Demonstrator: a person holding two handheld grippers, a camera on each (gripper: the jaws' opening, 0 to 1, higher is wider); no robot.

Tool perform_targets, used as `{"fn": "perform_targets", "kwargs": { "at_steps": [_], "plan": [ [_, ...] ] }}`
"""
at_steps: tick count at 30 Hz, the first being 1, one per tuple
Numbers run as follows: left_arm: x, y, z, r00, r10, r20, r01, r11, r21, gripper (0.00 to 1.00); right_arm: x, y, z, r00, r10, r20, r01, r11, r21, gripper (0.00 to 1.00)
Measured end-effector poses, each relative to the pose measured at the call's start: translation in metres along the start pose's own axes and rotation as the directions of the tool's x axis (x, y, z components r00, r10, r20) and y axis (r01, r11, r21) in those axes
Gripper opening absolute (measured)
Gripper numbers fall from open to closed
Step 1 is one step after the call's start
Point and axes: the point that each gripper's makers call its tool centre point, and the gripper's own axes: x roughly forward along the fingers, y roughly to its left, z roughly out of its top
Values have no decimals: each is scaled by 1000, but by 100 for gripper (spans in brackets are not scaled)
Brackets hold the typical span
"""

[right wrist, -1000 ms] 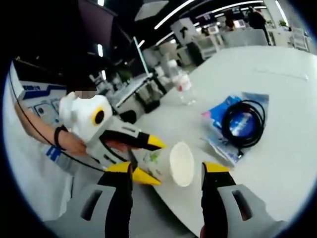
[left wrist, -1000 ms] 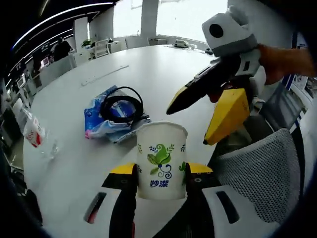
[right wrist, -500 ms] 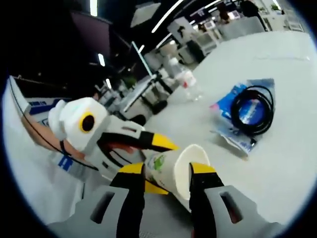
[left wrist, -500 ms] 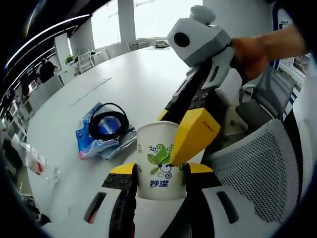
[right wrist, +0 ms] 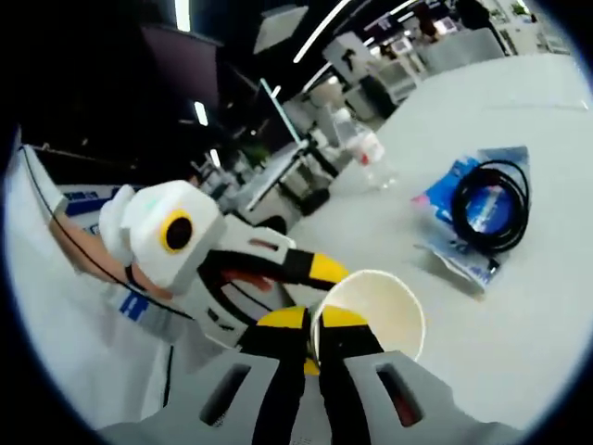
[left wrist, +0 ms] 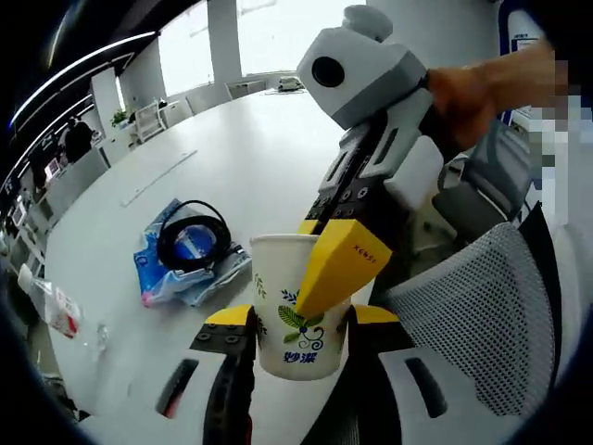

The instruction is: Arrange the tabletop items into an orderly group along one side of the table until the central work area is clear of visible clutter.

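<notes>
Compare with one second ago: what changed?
The right gripper came in from apart and shut on the cup's rim, one jaw inside. The left gripper kept holding the cup. The cable stayed on the blue bag.

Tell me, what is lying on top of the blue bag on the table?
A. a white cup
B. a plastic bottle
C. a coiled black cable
C: the coiled black cable lies on the blue bag; the paper cup is held apart from it by both grippers.
</notes>
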Motion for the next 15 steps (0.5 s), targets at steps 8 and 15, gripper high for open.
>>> {"fn": "perform_targets", "kwargs": {
  "at_steps": [8,15],
  "plan": [
    [1,1,-9,1000,5,-10,-5,998,-63,39,6,-3,-4,1000,-21,-16,22,1000,7,0],
    [-7,9,-22,999,31,-23,-33,994,-105,35,7,-10,-5,999,-47,-26,47,999,-3,0]
  ]
}}
